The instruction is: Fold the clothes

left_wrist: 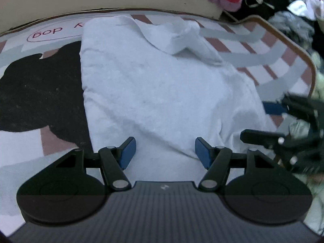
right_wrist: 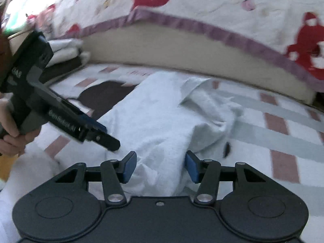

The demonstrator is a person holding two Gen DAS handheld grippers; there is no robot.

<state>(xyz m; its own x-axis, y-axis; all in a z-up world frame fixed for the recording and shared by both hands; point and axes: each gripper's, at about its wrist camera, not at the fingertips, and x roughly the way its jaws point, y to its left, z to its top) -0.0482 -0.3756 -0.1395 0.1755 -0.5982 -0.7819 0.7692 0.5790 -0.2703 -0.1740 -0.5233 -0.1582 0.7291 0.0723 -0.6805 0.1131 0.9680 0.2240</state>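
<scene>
A white garment (left_wrist: 154, 85) lies partly folded on a printed mat (left_wrist: 263, 60), its collar or sleeve bunched at the far end (left_wrist: 182, 38). My left gripper (left_wrist: 165, 151) hovers open over the garment's near edge, blue pads wide apart, nothing pinched. The right gripper's black body (left_wrist: 283, 141) shows blurred at the right. In the right wrist view the same garment (right_wrist: 162, 117) runs away from me, and a raised ridge of it lies between the open pads of my right gripper (right_wrist: 160, 165). A hand (right_wrist: 12, 133) holds the left gripper (right_wrist: 109, 141) with its tips on the cloth's left edge.
The mat shows a black dog shape (left_wrist: 36, 93) and pink and grey stripes, with a brown border (left_wrist: 303, 60). A mattress (right_wrist: 182, 52) under a red-and-white quilt (right_wrist: 222, 4) bounds the far side. Loose clothes (left_wrist: 293, 4) pile at the right; folded items (right_wrist: 64, 50) sit far left.
</scene>
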